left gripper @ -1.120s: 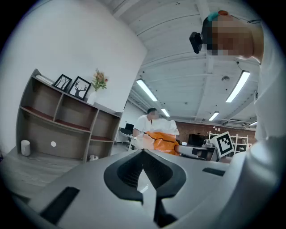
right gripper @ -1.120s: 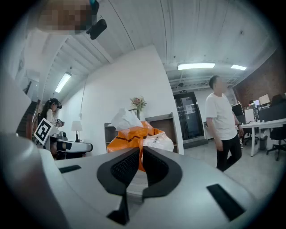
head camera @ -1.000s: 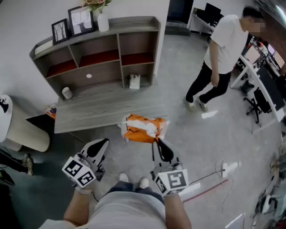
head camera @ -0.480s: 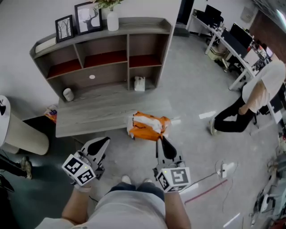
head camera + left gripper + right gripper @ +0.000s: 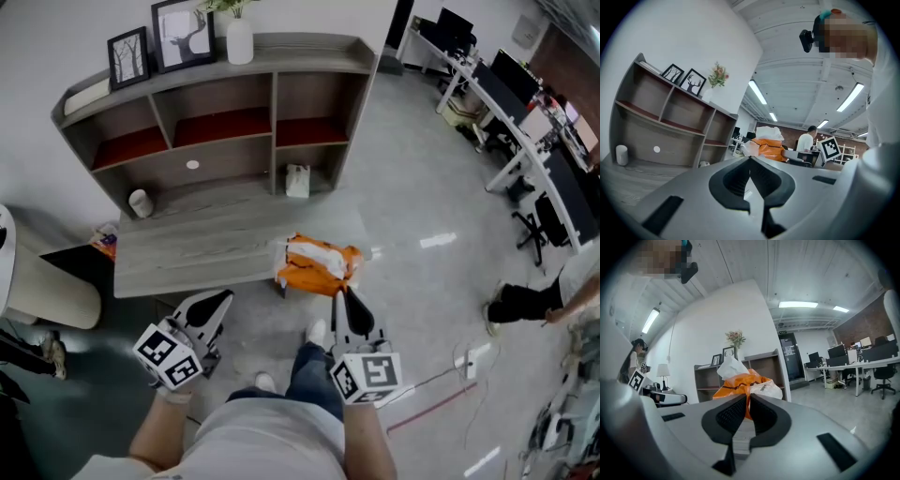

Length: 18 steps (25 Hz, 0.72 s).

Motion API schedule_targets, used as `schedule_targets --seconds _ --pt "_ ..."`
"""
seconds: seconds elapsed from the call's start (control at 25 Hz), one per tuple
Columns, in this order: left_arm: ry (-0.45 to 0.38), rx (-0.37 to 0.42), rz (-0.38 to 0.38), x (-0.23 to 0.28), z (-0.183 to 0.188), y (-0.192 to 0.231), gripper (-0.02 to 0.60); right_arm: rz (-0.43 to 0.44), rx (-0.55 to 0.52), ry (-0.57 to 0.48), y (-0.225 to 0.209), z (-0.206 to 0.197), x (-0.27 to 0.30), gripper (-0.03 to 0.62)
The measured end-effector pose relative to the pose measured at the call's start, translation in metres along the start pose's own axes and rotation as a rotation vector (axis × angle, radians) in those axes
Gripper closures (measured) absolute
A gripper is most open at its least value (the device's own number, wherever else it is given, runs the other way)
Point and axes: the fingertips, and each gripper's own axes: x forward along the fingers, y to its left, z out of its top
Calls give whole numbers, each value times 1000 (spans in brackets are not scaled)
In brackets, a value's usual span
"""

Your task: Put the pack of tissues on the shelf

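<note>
The pack of tissues (image 5: 317,264) is orange plastic with white tissue poking out. It hangs over the floor just off the front right corner of the low grey platform (image 5: 187,253). My right gripper (image 5: 343,293) is shut on the pack's near edge; in the right gripper view the pack (image 5: 740,380) fills the space just past the jaws. My left gripper (image 5: 223,299) is shut on nothing, lower left of the pack, and its own view shows the pack (image 5: 767,146) off to the right. The grey shelf (image 5: 309,52) stands beyond, against the wall.
Two picture frames (image 5: 128,56) and a white vase (image 5: 240,39) stand on the shelf top. A white cup (image 5: 141,202) and a small white pack (image 5: 297,180) sit at the shelf's base. A person's leg (image 5: 525,302) shows at right, near desks and chairs (image 5: 534,141).
The person in white has walked off to the right edge. My foot has stepped forward, and the right gripper with the pack has edged toward the shelf. The left gripper has barely moved.
</note>
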Motion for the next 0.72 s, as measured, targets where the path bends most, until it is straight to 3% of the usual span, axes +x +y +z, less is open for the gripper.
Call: schedule_targets --seconds 0.44,0.72 --pt "20 -18 85 112 12 60 566 95 27 49 -78 -1 117 560" --pt "9 -17 155 189 38 85 566 167 48 49 -134 23 187 560"
